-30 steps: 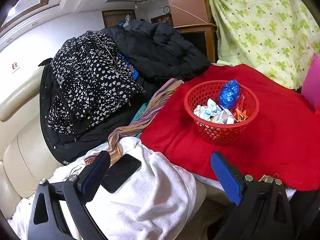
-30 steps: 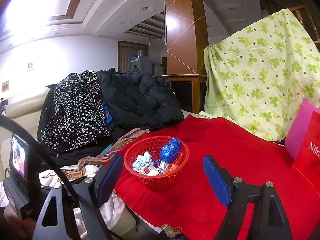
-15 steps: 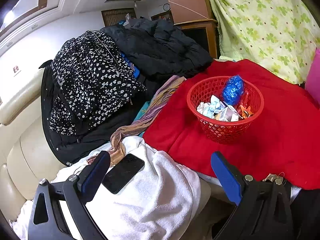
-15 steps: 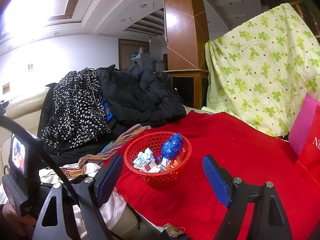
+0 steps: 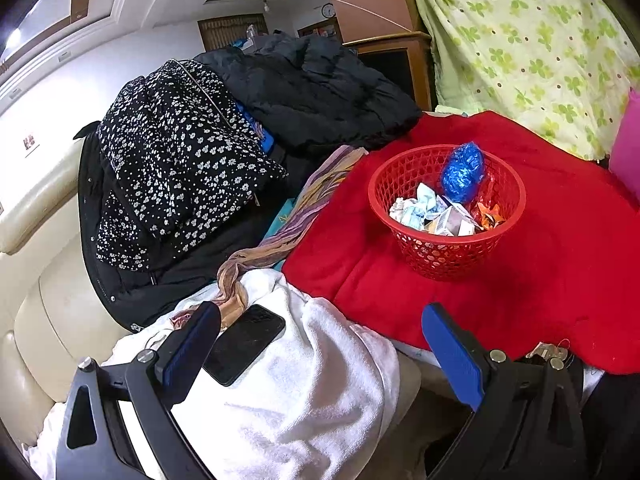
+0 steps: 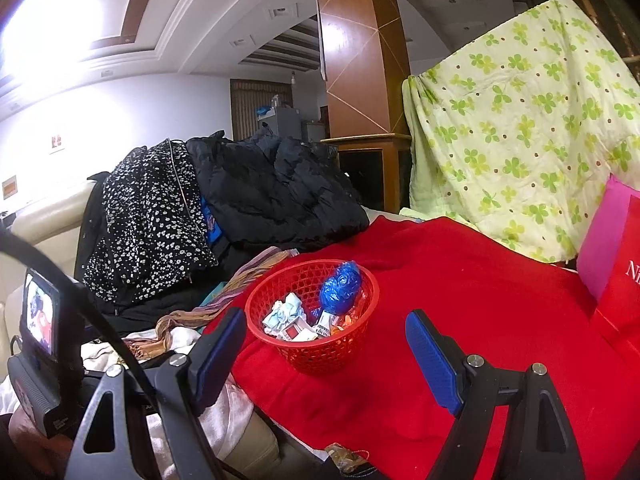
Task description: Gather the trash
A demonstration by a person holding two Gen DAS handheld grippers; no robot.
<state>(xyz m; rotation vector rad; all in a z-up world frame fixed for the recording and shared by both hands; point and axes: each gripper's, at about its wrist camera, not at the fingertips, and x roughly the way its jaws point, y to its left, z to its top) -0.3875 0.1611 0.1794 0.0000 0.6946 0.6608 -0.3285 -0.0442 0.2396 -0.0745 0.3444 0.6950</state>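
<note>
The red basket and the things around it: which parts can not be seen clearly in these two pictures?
- Red basket: its bottom is hidden in both views by the crumpled trash and blue wrapper.
- Black phone: left wrist view, one corner is behind the left gripper's finger.
- Small item at the red blanket's front edge: right wrist view, too small to identify.

My left wrist camera looks forward and steeply down along my fingers, close over the white towel (image 5: 304,392) at the sofa's edge, with the red basket (image 5: 446,248) ahead to the right. My right wrist camera sits lower and flatter, taking in more ceiling, with the same basket (image 6: 320,354) just past my fingers, left of centre. Both share the red blanket (image 5: 540,280), the pile of dark coats (image 6: 276,196) and the green clover sheet (image 6: 520,140).
</note>
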